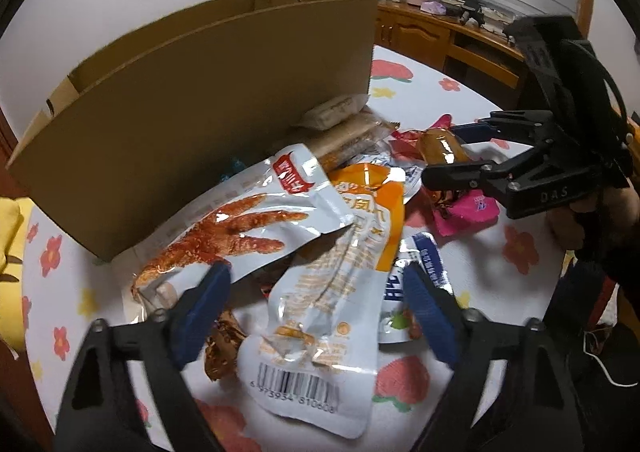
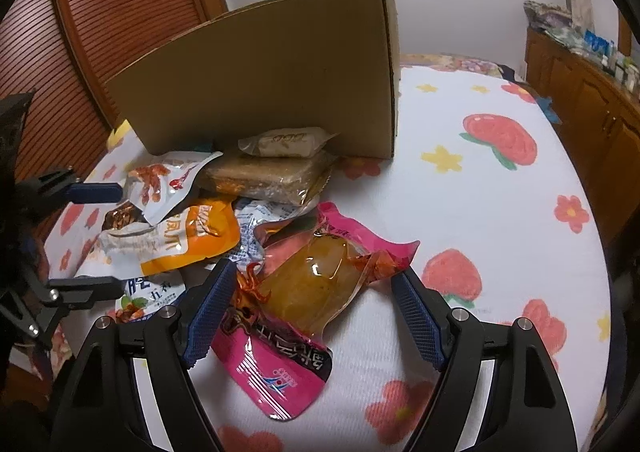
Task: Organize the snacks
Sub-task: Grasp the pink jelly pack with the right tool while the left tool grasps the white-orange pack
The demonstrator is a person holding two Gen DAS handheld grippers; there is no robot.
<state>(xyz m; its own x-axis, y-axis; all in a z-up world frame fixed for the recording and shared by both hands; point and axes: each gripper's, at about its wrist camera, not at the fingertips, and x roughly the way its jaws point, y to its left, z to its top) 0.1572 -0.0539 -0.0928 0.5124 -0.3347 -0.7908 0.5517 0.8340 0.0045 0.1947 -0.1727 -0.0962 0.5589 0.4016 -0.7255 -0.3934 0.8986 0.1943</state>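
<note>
A pile of snack packets lies on the flowered tablecloth in front of a cardboard box (image 1: 192,123) (image 2: 280,79). My left gripper (image 1: 316,288) is open, its fingers either side of an orange and white chicken-feet packet (image 1: 340,272) (image 2: 188,240), beside a silver chicken-feet packet (image 1: 248,223) (image 2: 160,179). My right gripper (image 2: 316,292) (image 1: 448,151) is open around a pink packet (image 2: 304,292) (image 1: 468,207) with a yellow-brown snack inside. A brown cake pack (image 2: 264,175) and a white bun pack (image 2: 288,141) lie against the box.
The flowered tablecloth (image 2: 480,211) spreads out to the right of the pile. A wooden cabinet (image 1: 440,35) (image 2: 580,91) with bottles and clutter stands behind. A slatted wooden door (image 2: 100,31) is at the left.
</note>
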